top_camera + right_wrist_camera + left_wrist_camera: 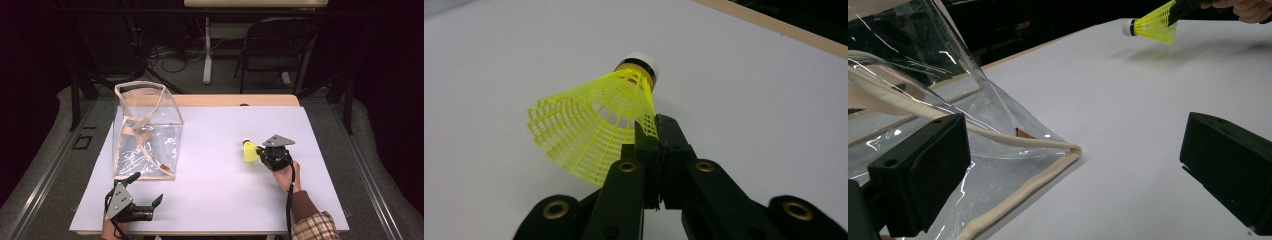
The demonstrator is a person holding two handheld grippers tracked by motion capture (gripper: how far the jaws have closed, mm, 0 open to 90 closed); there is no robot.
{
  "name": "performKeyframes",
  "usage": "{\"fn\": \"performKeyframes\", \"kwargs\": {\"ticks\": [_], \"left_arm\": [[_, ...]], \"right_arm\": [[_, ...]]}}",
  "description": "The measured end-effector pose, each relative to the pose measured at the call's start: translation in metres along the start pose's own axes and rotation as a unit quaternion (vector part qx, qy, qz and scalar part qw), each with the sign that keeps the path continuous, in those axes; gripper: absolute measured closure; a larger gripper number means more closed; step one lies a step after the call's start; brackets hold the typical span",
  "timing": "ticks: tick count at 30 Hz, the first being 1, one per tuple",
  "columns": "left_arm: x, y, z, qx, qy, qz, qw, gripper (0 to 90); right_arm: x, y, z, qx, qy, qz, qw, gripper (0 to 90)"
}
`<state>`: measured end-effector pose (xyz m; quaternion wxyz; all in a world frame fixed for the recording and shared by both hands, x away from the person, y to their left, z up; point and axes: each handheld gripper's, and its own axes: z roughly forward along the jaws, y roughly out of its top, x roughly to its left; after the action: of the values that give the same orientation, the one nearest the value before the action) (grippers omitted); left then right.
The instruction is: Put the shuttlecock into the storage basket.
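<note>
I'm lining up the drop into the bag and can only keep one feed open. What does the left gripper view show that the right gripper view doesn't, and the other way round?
Left gripper view: the clear bag with its cream edging lying close in front of the left gripper, whose jaws stand wide open with nothing between them.

Right gripper view: the right gripper shut on the rim of the skirt of the yellow shuttlecock, pinching the mesh edge; white cork tip pointing away.

Both: the shuttlecock and the white table.

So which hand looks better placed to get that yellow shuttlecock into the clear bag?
Probably the right: the right gripper already pinches the shuttlecock by its skirt. The left gripper is open beside the clear bag, perhaps to steady it.
</note>
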<state>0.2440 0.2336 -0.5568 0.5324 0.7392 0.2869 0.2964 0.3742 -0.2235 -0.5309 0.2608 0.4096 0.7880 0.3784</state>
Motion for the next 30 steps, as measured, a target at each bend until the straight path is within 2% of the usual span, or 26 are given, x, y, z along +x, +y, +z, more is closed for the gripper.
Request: {"fn": "performKeyframes", "kwargs": {"ticks": [30], "left_arm": [[0.001, 0.000, 0.000, 0.002, 0.000, 0.000, 1.0000, 0.0]], "right_arm": [[-0.009, 0.018, -0.020, 0.004, -0.006, -0.003, 1.0000, 89.3]]}}
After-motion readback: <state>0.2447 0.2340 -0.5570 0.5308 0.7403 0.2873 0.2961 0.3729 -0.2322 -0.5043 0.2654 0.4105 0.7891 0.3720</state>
